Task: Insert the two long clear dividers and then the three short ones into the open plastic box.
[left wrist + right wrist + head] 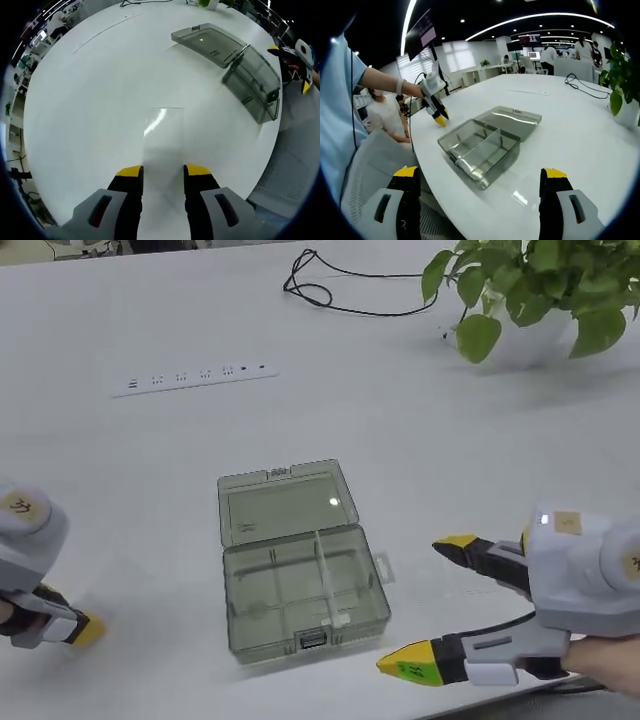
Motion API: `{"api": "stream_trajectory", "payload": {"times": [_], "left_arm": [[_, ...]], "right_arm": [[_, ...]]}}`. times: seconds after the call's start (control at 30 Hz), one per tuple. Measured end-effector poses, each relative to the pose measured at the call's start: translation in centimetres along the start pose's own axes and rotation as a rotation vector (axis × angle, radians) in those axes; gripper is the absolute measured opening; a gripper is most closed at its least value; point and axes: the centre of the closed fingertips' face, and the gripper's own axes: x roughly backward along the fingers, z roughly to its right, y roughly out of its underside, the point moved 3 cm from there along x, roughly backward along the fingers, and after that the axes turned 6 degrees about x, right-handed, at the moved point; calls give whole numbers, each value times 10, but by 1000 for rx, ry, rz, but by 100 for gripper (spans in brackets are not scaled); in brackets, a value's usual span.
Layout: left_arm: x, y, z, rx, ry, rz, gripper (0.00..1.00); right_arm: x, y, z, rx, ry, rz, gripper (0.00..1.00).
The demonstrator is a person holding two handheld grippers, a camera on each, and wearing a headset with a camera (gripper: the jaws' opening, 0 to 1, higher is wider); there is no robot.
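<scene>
Our right gripper hangs spread wide just right of the open plastic box, where an upright divider stands. Our left gripper shows its jaws slightly apart at a loose clear divider. We cannot tell whether they pinch it.

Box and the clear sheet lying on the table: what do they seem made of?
The box looks like hard plastic, smoke-tinted, translucent and glossy: the table shows through its walls and a light glints on the lid. The clear sheet is probably thin colourless plastic, glossy: a bright streak reflects off it.
</scene>
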Motion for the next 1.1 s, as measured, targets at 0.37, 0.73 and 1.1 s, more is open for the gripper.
{"api": "stream_trajectory", "payload": {"times": [0.37, 0.73, 1.1], "left_arm": [[1, -1, 4, 13, 23, 38, 30], [10, -4, 14, 53, 68, 95, 30], [30, -13, 27, 62, 107, 189, 30]], "right_arm": [[-1, -2, -2, -3, -7, -15, 100], [-2, -8, -4, -15, -15, -11, 99], [-4, -11, -10, 6, -33, -26, 97]]}}
